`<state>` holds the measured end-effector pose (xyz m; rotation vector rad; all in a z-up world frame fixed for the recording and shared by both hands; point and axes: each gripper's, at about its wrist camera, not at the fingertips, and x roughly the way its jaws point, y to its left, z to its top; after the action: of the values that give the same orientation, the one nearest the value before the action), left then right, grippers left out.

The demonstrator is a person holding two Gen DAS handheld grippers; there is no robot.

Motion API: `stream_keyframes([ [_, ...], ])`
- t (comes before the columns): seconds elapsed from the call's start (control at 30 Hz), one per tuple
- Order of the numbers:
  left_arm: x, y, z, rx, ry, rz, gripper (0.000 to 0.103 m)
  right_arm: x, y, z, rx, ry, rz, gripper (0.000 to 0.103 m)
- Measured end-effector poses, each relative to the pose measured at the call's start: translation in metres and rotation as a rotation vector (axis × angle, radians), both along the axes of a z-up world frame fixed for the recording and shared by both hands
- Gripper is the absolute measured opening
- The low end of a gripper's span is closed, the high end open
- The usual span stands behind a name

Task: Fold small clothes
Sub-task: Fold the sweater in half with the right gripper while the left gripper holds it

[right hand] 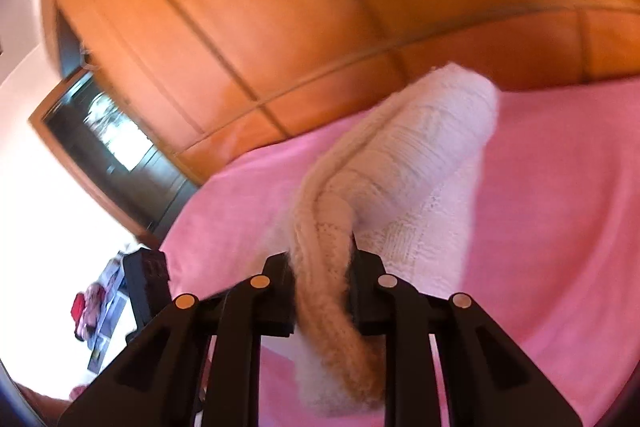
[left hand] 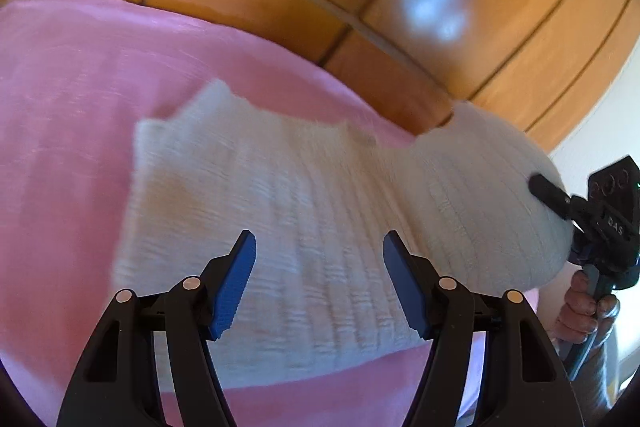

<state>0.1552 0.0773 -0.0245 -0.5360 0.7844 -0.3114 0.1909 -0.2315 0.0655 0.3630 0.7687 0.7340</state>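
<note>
A cream ribbed knit garment [left hand: 280, 227] lies spread on a pink bedspread [left hand: 72, 99]. My left gripper [left hand: 319, 247] hovers over its near part, open, its blue pads apart with nothing between them. The garment's right side is lifted into a bulging fold [left hand: 488, 195], held up by my right gripper [left hand: 560, 203], which a hand [left hand: 584, 311] grips at the right edge. In the right wrist view my right gripper [right hand: 323, 259] is shut on a bunched, rolled edge of the knit garment [right hand: 420, 155], which rises off the pink bedspread [right hand: 560, 207].
A glossy wooden wardrobe [left hand: 440, 7] stands close behind the bed. In the right wrist view a dark doorway [right hand: 104, 139] and a small black box [right hand: 146, 279] with colourful items beside it sit at the left, off the bed.
</note>
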Motion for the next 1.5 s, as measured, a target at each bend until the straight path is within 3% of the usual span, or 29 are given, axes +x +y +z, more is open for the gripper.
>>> stream_keyframes([
  [0.13,-0.010,0.041,0.005,-0.062,-0.022,0.049,0.065,0.012,0.078,-0.002,-0.044,0.009,0.083,0.017],
  [0.3,-0.022,0.089,0.001,-0.204,-0.025,0.104,0.065,0.008,0.175,-0.045,-0.201,0.050,0.181,0.016],
  [0.4,-0.023,0.103,-0.002,-0.271,-0.013,0.104,0.065,-0.002,0.205,-0.071,-0.331,0.014,0.210,0.018],
  [0.43,-0.021,0.106,-0.004,-0.301,-0.004,0.097,0.065,-0.004,0.208,-0.075,-0.352,0.001,0.219,0.020],
  [0.47,-0.019,0.106,-0.004,-0.313,0.000,0.092,0.065,-0.010,0.210,-0.077,-0.362,-0.021,0.238,0.028],
  [0.5,-0.016,0.106,-0.004,-0.326,0.004,0.082,0.065,-0.015,0.206,-0.077,-0.343,-0.034,0.250,0.045],
  [0.57,-0.010,0.106,-0.004,-0.346,0.013,0.065,0.066,-0.025,0.192,-0.069,-0.279,-0.046,0.260,0.061],
  [0.67,0.001,0.100,-0.001,-0.390,0.028,0.022,0.071,-0.041,0.157,-0.058,-0.216,-0.070,0.234,0.068],
  [0.8,0.017,0.082,-0.002,-0.415,0.062,-0.027,0.077,-0.056,0.102,-0.055,-0.201,-0.093,0.130,0.068],
  [0.93,0.036,0.059,-0.007,-0.359,0.118,-0.043,0.078,-0.057,0.066,-0.075,-0.240,-0.053,0.028,0.069],
  [1.03,0.052,0.035,-0.015,-0.275,0.186,-0.056,0.078,-0.050,0.068,-0.091,-0.273,-0.038,-0.001,0.069],
  [1.07,0.053,0.032,-0.017,-0.238,0.192,-0.051,0.064,-0.051,0.071,-0.092,-0.276,-0.040,0.002,0.071],
  [1.13,0.055,0.023,-0.015,-0.144,0.192,-0.049,0.022,-0.057,0.082,-0.093,-0.300,-0.063,0.007,0.075],
  [1.17,0.052,0.023,-0.011,-0.121,0.174,-0.034,0.019,-0.059,0.090,-0.094,-0.313,-0.073,0.005,0.075],
  [1.3,0.028,0.045,0.008,-0.075,0.084,0.033,0.016,-0.070,0.100,-0.092,-0.291,-0.083,0.055,0.075],
  [1.4,0.019,0.057,-0.002,0.032,0.110,0.070,0.016,-0.071,0.105,-0.099,-0.271,-0.063,0.094,0.076],
  [1.5,0.018,0.053,-0.018,0.136,0.166,0.097,0.046,-0.069,0.110,-0.104,-0.280,-0.062,0.093,0.077],
])
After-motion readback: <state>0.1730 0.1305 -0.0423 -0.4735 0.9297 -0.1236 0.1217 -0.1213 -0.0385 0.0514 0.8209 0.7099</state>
